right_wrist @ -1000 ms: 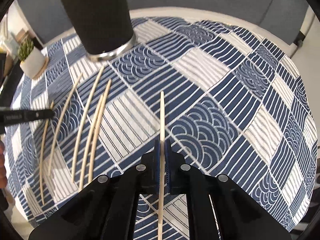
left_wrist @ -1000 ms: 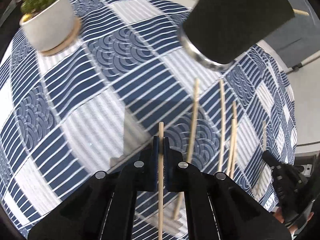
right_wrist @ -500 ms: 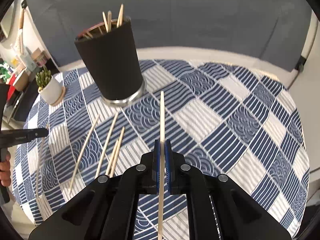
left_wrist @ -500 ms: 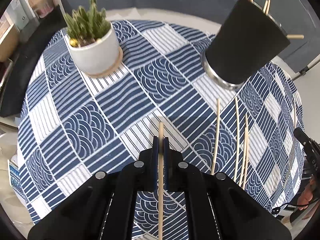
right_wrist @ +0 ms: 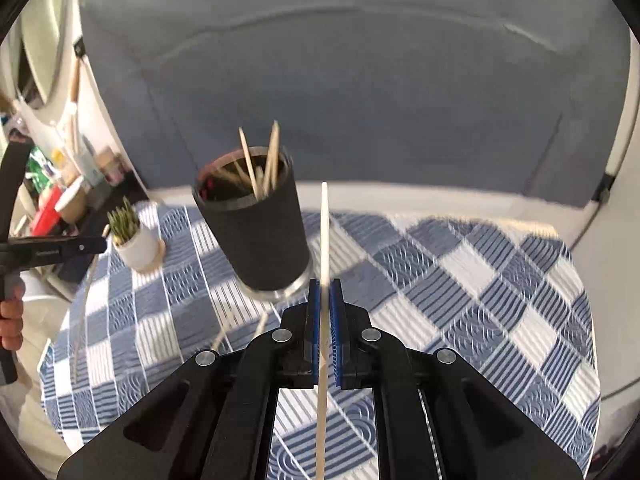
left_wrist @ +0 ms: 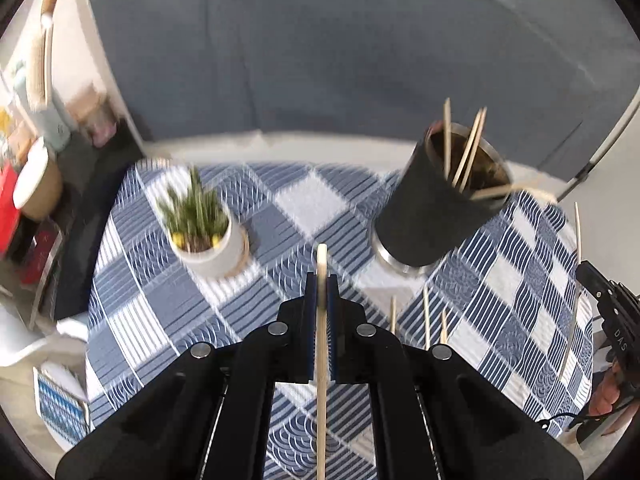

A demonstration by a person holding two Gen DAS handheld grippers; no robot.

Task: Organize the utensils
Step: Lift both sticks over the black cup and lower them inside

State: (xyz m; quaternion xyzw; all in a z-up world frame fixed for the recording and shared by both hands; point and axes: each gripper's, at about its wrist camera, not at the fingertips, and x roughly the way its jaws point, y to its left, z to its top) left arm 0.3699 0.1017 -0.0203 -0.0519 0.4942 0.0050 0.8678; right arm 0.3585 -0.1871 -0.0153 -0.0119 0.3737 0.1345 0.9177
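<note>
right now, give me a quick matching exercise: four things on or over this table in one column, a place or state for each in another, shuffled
Things:
1. black cup
2. potted plant
3. chopstick in the left gripper
4. loose chopsticks

Places or states:
A. lying flat on the blue and white tablecloth
B. standing in a white pot on a round coaster
C. holding several chopsticks upright
D. clamped between shut jaws, off the cloth

Pairs: 1-C, 2-B, 3-D, 4-A
</note>
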